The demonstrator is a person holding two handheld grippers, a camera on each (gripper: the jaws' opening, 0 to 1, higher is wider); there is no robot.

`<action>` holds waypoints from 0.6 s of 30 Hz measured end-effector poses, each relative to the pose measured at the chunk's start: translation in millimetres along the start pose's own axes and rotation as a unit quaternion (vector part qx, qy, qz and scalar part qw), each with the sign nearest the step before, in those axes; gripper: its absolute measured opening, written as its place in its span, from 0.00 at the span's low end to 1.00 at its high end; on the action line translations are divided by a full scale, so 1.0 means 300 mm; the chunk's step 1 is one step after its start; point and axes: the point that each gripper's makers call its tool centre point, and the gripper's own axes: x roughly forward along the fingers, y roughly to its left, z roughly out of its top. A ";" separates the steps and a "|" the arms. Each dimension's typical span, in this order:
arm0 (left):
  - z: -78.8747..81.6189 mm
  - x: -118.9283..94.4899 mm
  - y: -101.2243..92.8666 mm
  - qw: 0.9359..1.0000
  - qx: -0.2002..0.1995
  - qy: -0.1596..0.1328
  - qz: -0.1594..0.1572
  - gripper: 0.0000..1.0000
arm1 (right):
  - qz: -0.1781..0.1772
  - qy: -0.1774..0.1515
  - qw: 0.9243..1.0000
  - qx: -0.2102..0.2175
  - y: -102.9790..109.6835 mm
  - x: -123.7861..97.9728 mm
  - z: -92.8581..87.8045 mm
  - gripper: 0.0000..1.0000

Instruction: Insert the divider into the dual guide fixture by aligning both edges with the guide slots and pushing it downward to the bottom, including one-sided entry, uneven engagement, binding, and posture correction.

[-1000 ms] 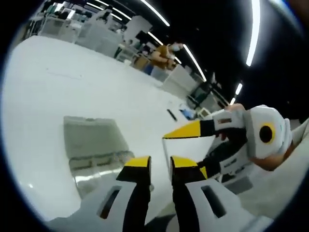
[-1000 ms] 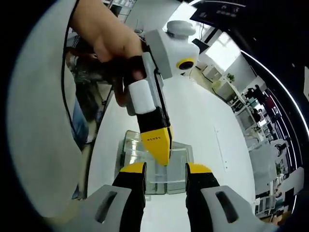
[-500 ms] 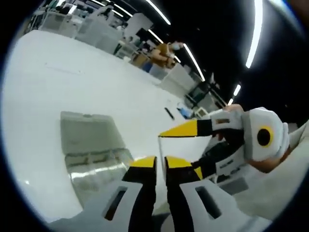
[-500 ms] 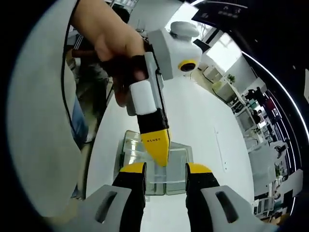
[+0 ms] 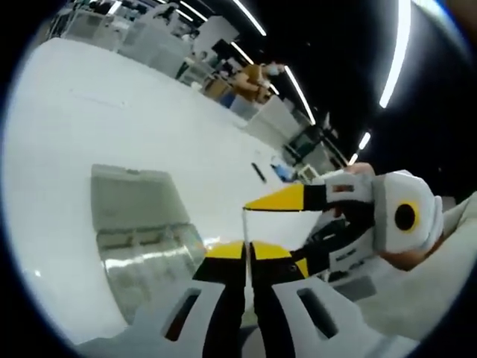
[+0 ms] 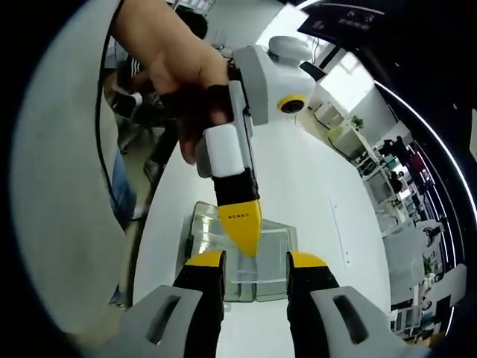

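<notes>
The left tongs point(image 5: 247, 252) are pressed nearly shut, their yellow tips pinching the thin edge of the clear divider point(image 5: 244, 224) — a faint line rising from between them in the left gripper view. To their left on the white surface point(image 5: 97, 112) sits the transparent fixture point(image 5: 138, 239), close by. To their right, the right tongs point(image 5: 272, 200) reach in from a person's hand point(image 5: 406, 257), one yellow tip meeting the top corner of the divider's edge.

In the right gripper view the right tongs point(image 6: 256, 259) stand spread apart, gripping nothing; the left tongs point(image 6: 240, 224) point down between them, and the fixture point(image 6: 238, 253) lies just beyond, under that tip. The divider itself is too clear to make out there.

The likely trouble is a skewed entry. The sheet is held by one narrow pinch, so it can pivot — one edge may catch its guide slot while the other rides outside, and further pushing would bind it. Because divider and fixture are both see-through, the slots are hard to judge. A slip in the pinch would drop the sheet sideways across the fixture.
</notes>
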 end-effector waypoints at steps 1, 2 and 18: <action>-0.001 0.000 0.001 1.000 -0.004 0.001 0.001 0.00 | 0.000 0.001 1.000 0.000 0.001 0.000 0.000 0.28; -0.001 0.000 0.001 1.000 -0.004 0.001 0.001 0.00 | 0.001 0.003 1.000 0.000 0.001 0.000 -0.001 0.28; -0.007 -0.025 0.031 1.000 0.020 -0.001 0.011 0.00 | 0.009 0.022 1.000 0.017 -0.003 -0.024 -0.023 0.17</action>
